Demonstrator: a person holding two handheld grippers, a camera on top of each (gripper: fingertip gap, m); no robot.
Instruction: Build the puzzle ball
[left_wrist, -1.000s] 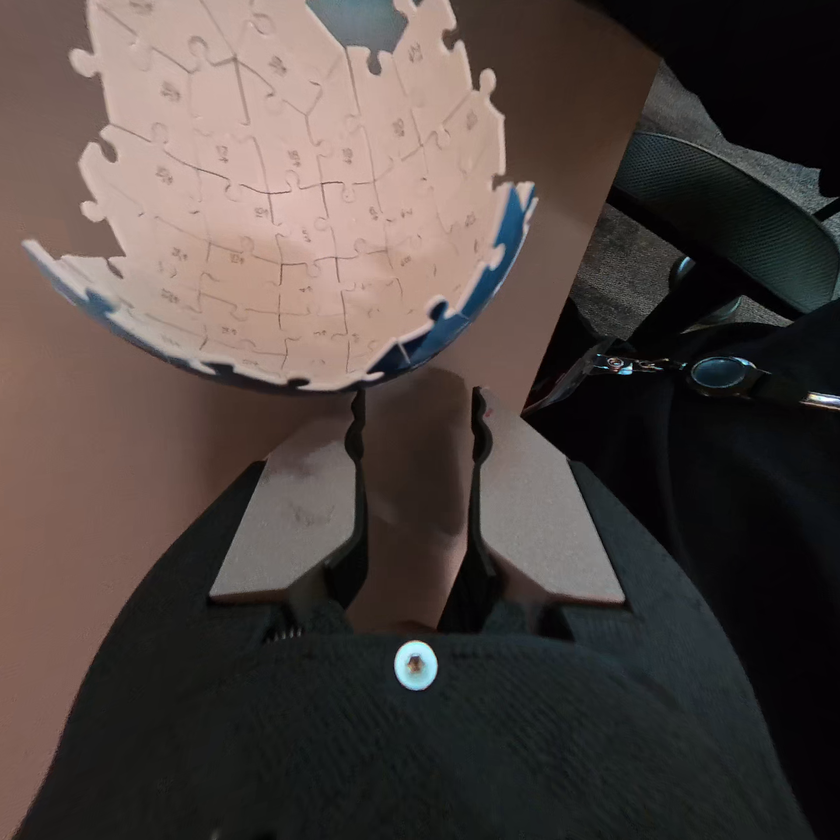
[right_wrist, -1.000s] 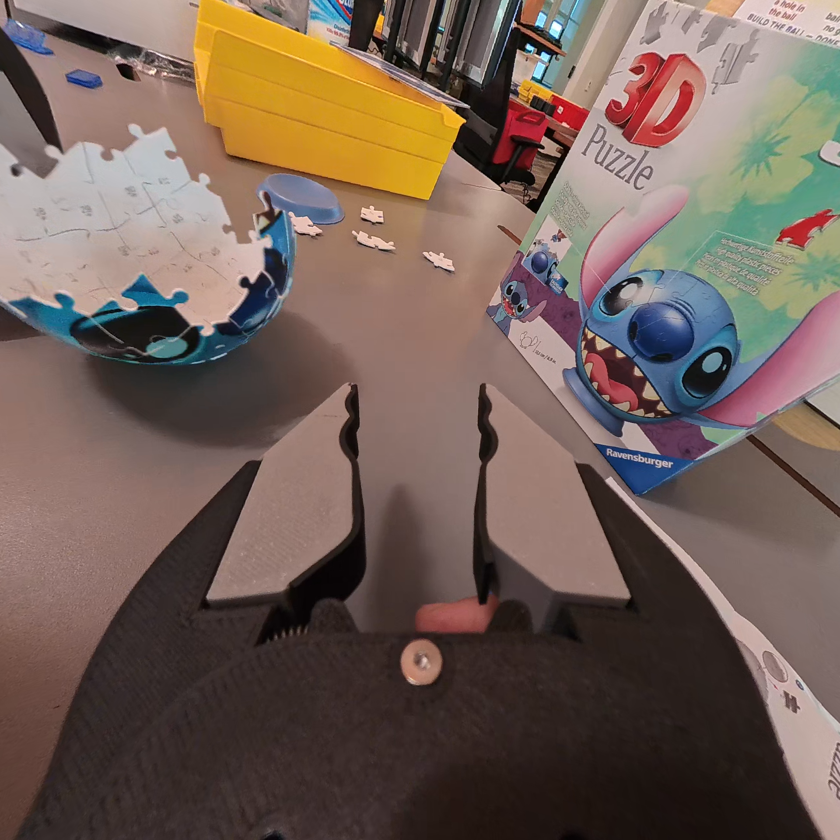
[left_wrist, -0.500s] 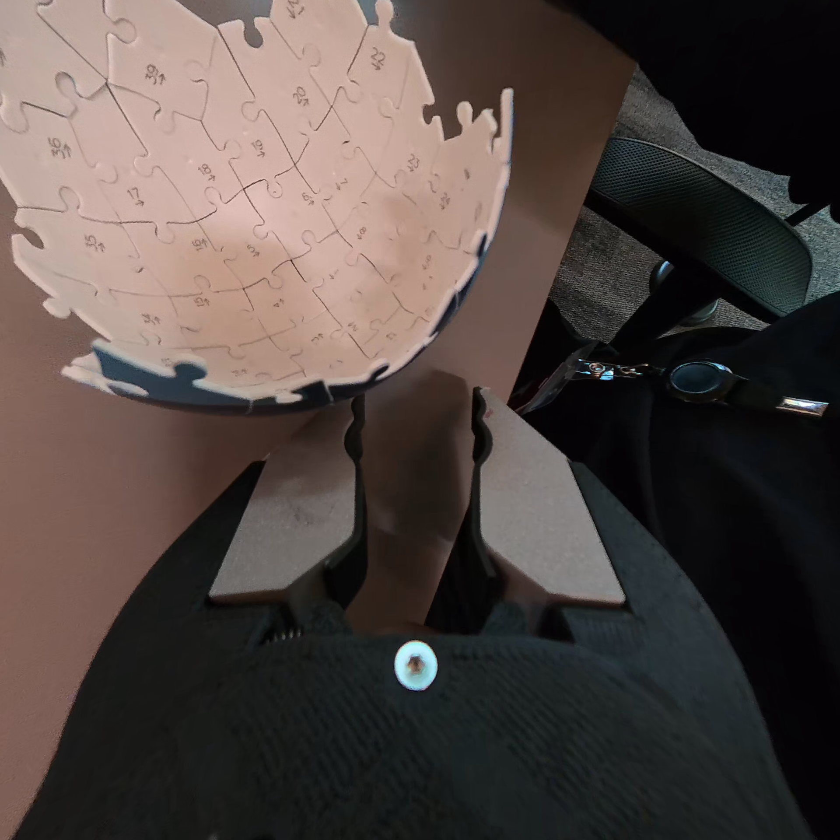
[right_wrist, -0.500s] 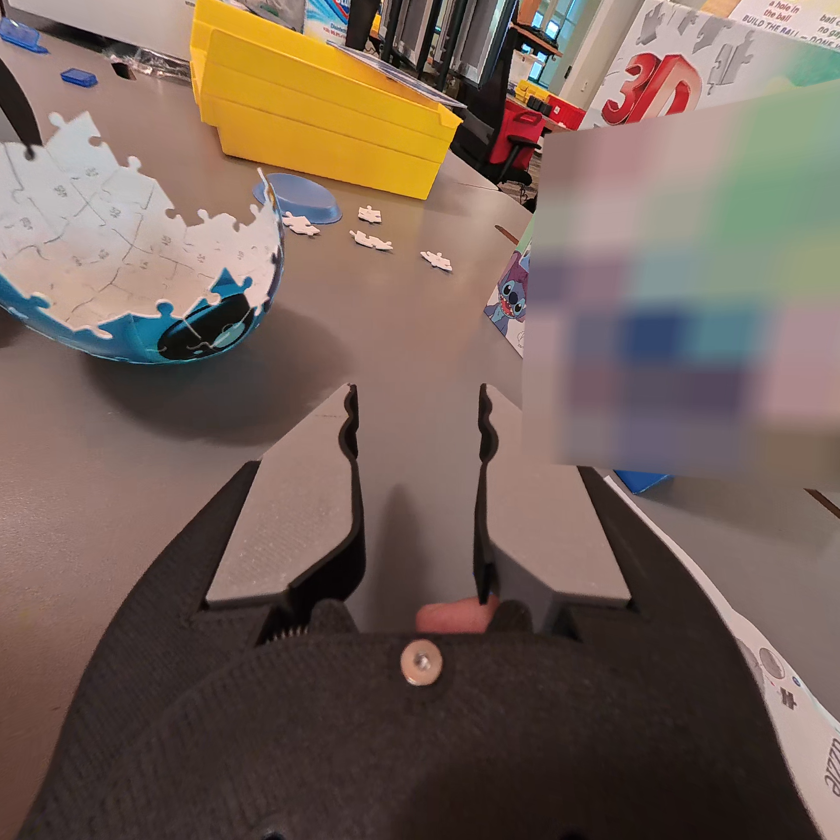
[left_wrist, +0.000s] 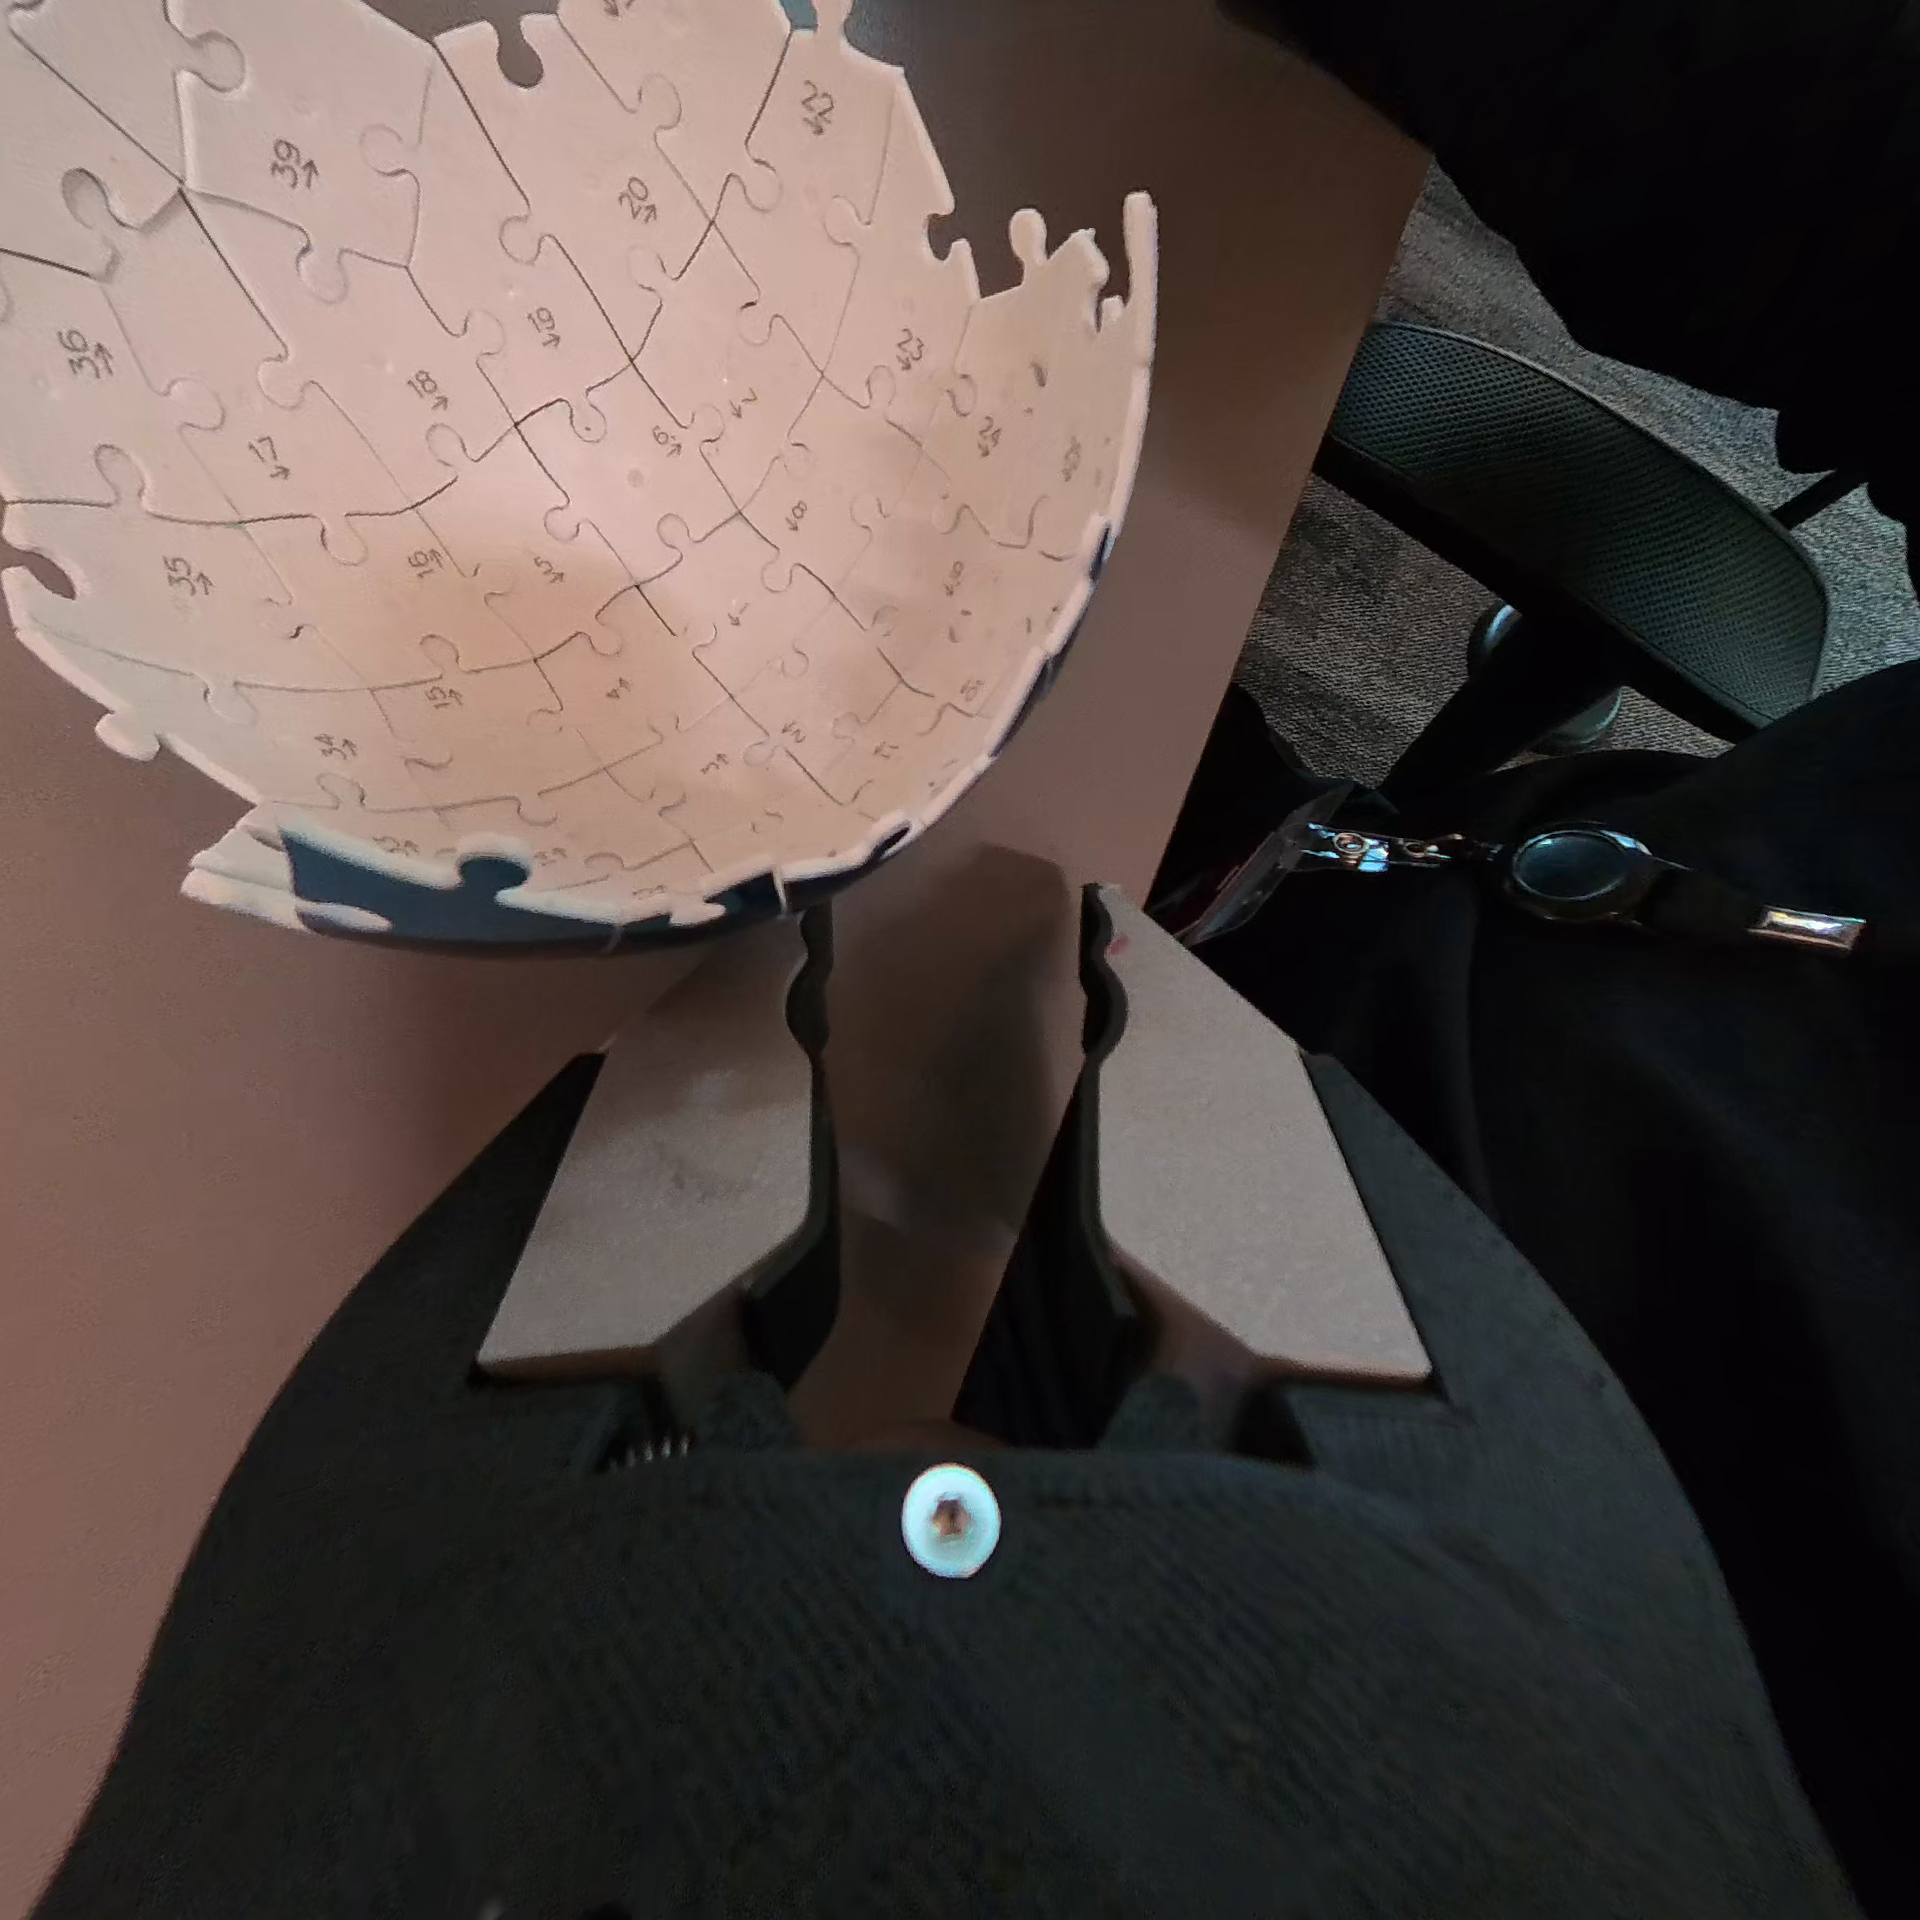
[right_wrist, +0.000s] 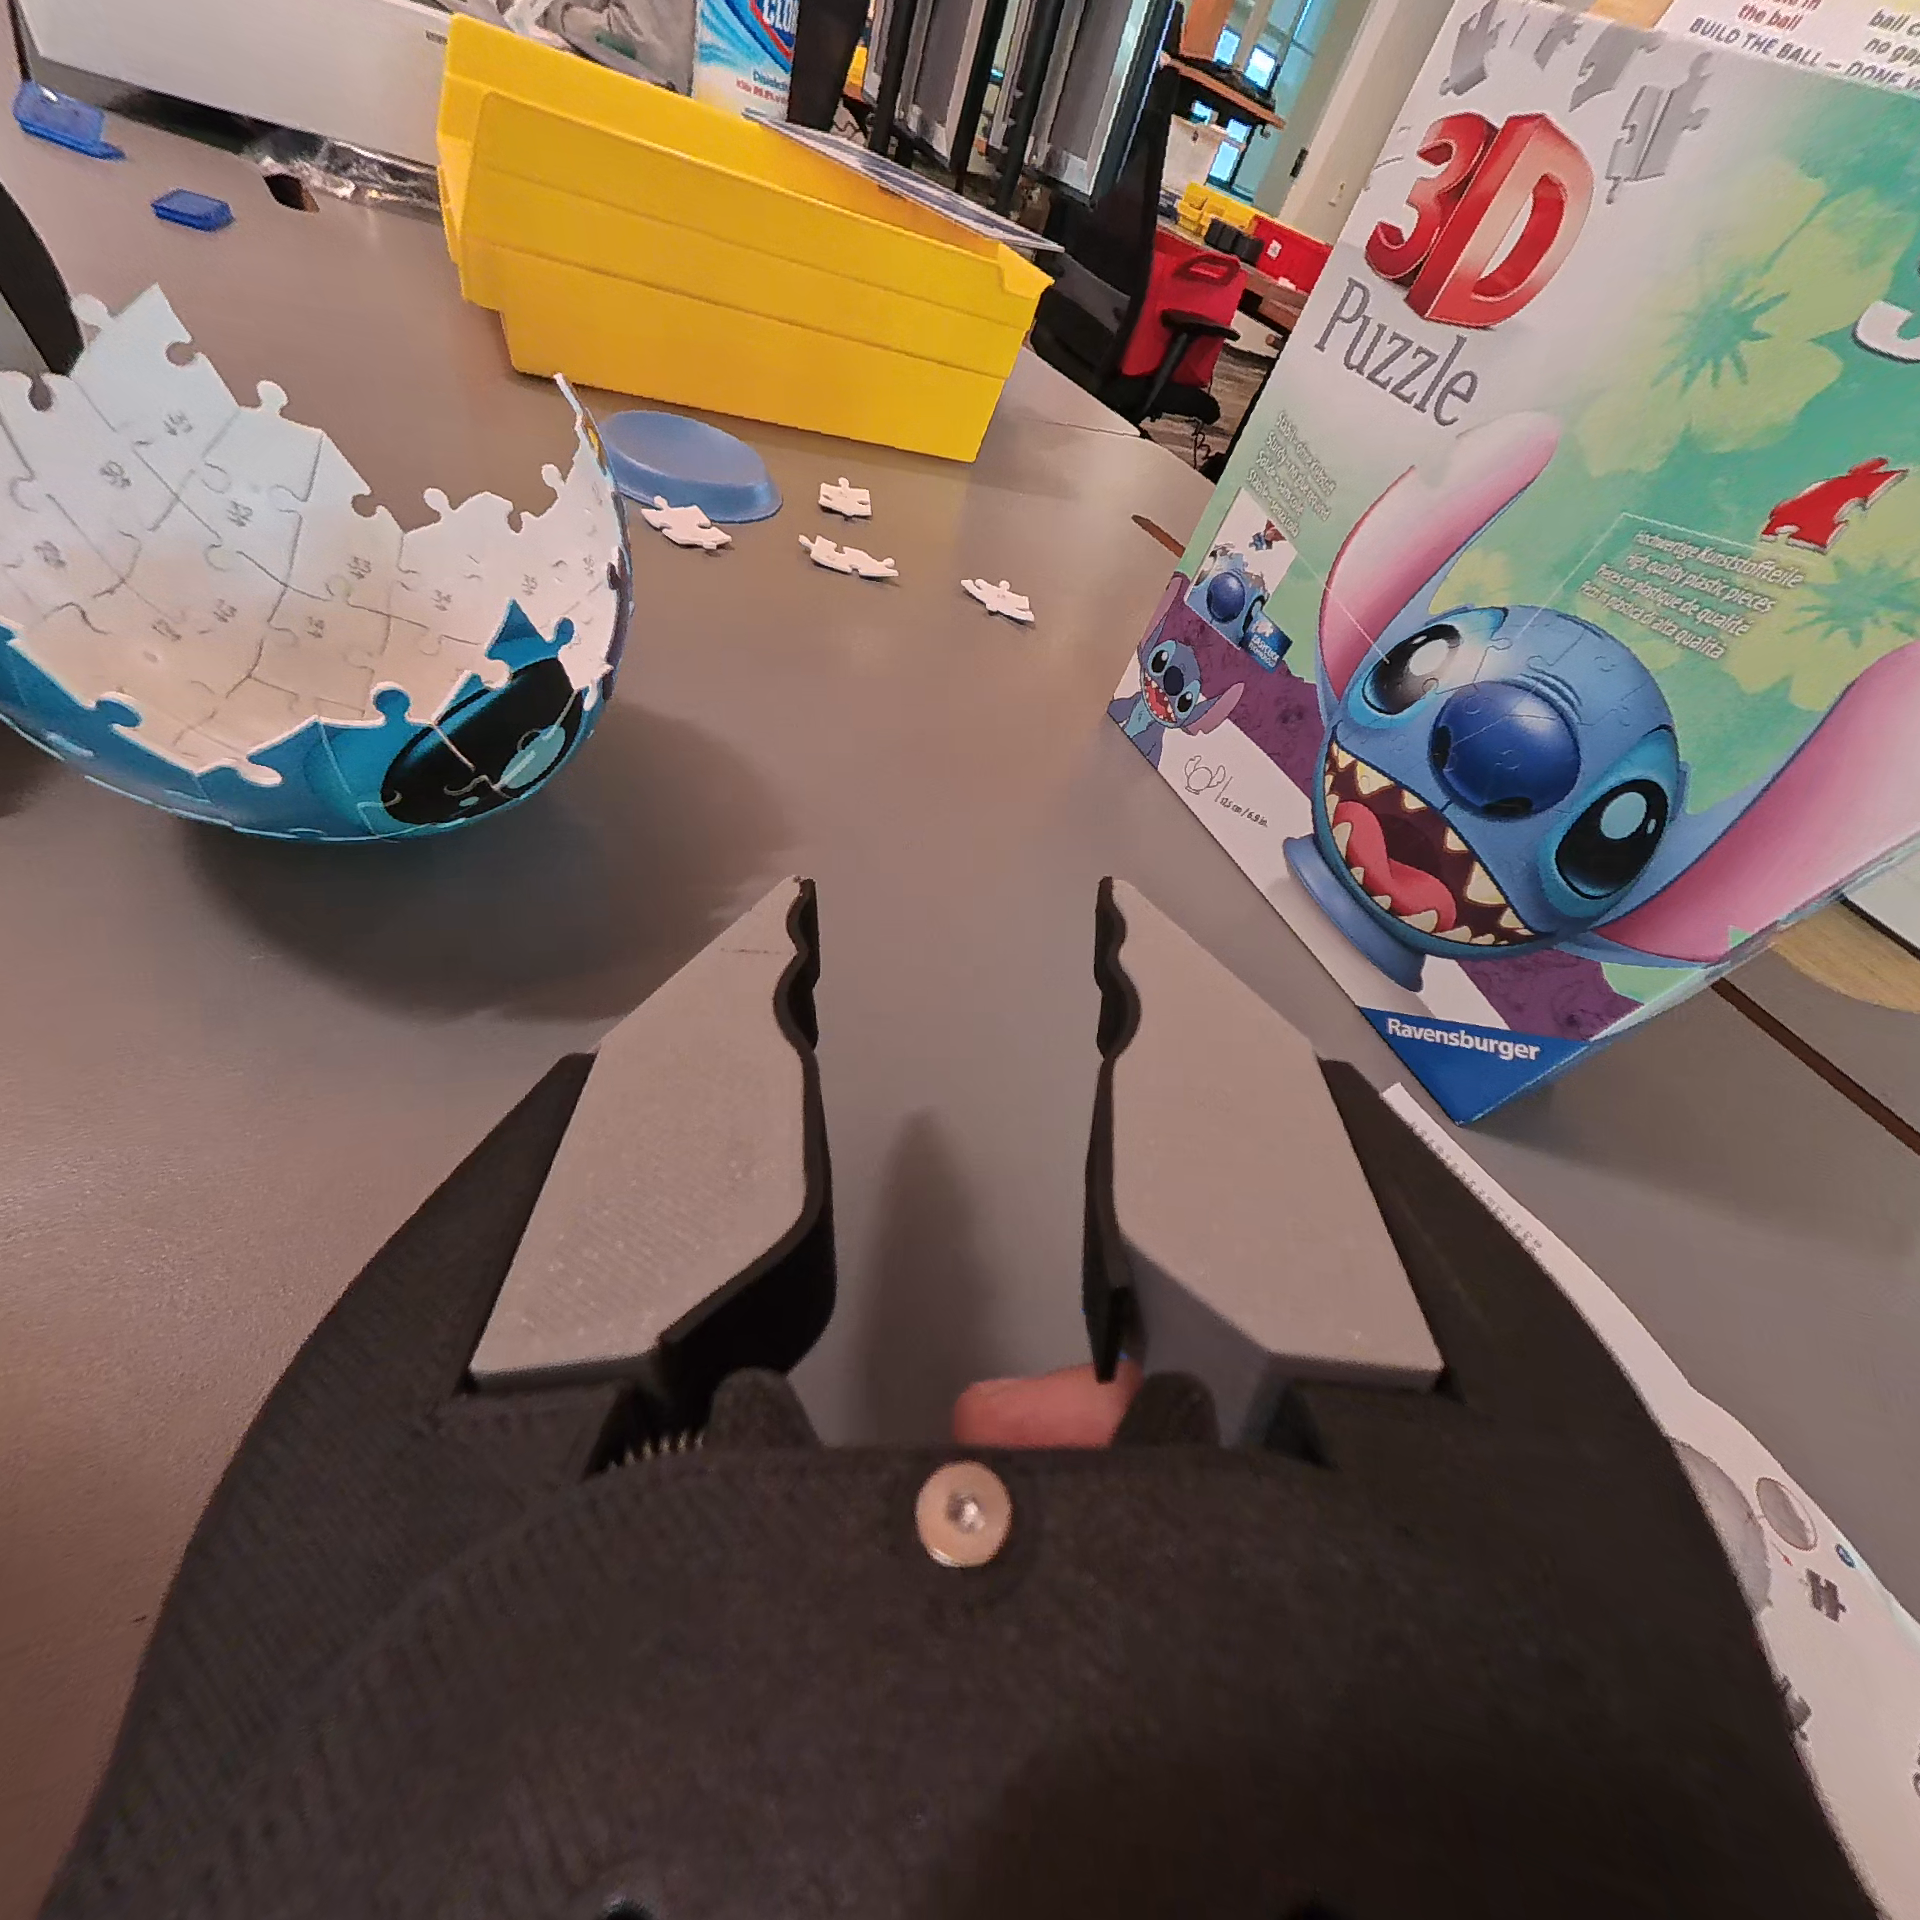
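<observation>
The left gripper (left_wrist: 951, 920) hangs low over the near edge of the table (left_wrist: 208, 1143), its two fingers spread with only bare tabletop between them, holding nothing. Just ahead of its left fingertip, so close that touch cannot be ruled in or out, sits the half-built puzzle ball (left_wrist: 582, 499), an open bowl of joined pieces tipped so its pale, numbered inside faces the camera; a strip of dark blue outer skin shows along its lower rim. To the right of this gripper, off the table edge, are a person's dark clothing with a badge reel (left_wrist: 1579, 868) clipped on, and beyond it a black mesh chair (left_wrist: 1621, 520). The right gripper (right_wrist: 956, 894) also stands open and empty above the grey table (right_wrist: 935, 727), well apart from the puzzle ball (right_wrist: 312, 623), which lies ahead and to its left with its jagged rim upward and blue printed shell below. The puzzle box (right_wrist: 1558, 623) stands upright ahead on the right. Farther back lie four loose white pieces (right_wrist: 850, 556) beside a blue stand ring (right_wrist: 691, 468), then stacked yellow bins (right_wrist: 748, 281).
</observation>
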